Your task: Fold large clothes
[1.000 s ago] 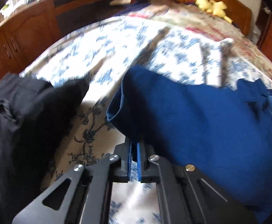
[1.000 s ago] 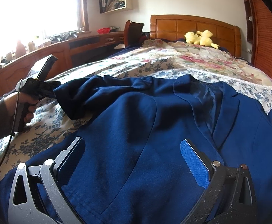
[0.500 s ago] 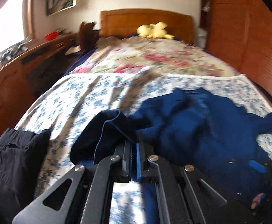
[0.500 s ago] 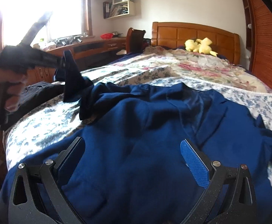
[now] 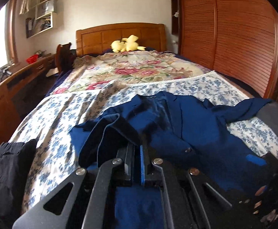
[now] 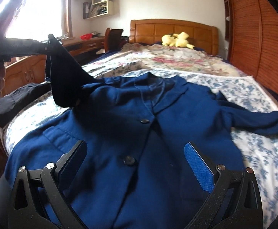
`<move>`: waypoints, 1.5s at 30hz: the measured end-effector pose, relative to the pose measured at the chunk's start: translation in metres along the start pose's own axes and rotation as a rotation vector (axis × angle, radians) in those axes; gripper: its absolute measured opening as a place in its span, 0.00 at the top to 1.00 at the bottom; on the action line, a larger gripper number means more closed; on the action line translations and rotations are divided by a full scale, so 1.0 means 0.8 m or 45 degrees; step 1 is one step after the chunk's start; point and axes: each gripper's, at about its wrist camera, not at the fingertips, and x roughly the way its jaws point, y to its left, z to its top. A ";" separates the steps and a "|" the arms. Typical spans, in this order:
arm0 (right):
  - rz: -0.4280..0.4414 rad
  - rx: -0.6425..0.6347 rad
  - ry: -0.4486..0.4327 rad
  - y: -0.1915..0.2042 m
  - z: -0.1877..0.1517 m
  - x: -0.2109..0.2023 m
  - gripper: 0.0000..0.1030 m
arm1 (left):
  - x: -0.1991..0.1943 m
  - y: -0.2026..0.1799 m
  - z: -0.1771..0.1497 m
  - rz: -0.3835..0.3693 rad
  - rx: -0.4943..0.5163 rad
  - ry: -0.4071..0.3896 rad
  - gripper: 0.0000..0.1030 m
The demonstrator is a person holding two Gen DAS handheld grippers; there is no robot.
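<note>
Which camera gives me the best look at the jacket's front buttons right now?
Right wrist view: both buttons show on the blue jacket, which lies face up between the open right hand-held gripper fingers. Left wrist view shows only one button, small and off to one side.

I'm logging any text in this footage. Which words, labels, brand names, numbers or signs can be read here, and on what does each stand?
No text reads in either view.
Wall shelf: the binders and papers may bear print, but it is too small and blurred to read.
Blue jacket: no tag or brand shows.
Left gripper and right gripper: no markings show.
</note>
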 end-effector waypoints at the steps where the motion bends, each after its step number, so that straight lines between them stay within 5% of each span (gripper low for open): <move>1: -0.004 0.005 0.004 -0.001 -0.001 -0.006 0.00 | -0.004 0.001 -0.005 0.008 0.002 0.011 0.94; 6: 0.027 -0.006 0.028 0.004 0.011 -0.023 0.00 | -0.030 0.010 -0.033 -0.042 -0.023 0.034 0.72; 14: 0.039 -0.073 -0.007 0.035 0.039 -0.036 0.00 | -0.092 0.035 -0.082 0.013 -0.051 -0.025 0.69; 22: 0.160 -0.212 0.041 0.119 0.050 0.006 0.04 | -0.139 0.086 -0.126 0.078 -0.134 -0.080 0.69; 27: 0.216 -0.314 0.121 0.181 0.045 0.059 0.19 | -0.158 0.120 -0.150 0.120 -0.164 -0.077 0.69; 32: 0.310 -0.334 0.279 0.213 0.033 0.118 0.50 | -0.164 0.146 -0.173 0.138 -0.179 -0.057 0.69; 38: 0.283 -0.368 0.395 0.227 0.020 0.158 0.53 | -0.170 0.164 -0.197 0.138 -0.197 -0.047 0.69; 40: 0.245 -0.393 0.396 0.227 0.021 0.161 0.78 | -0.169 0.166 -0.202 0.133 -0.195 -0.034 0.69; 45: 0.241 -0.330 0.420 0.214 0.034 0.161 0.90 | -0.177 0.159 -0.214 0.142 -0.187 -0.055 0.69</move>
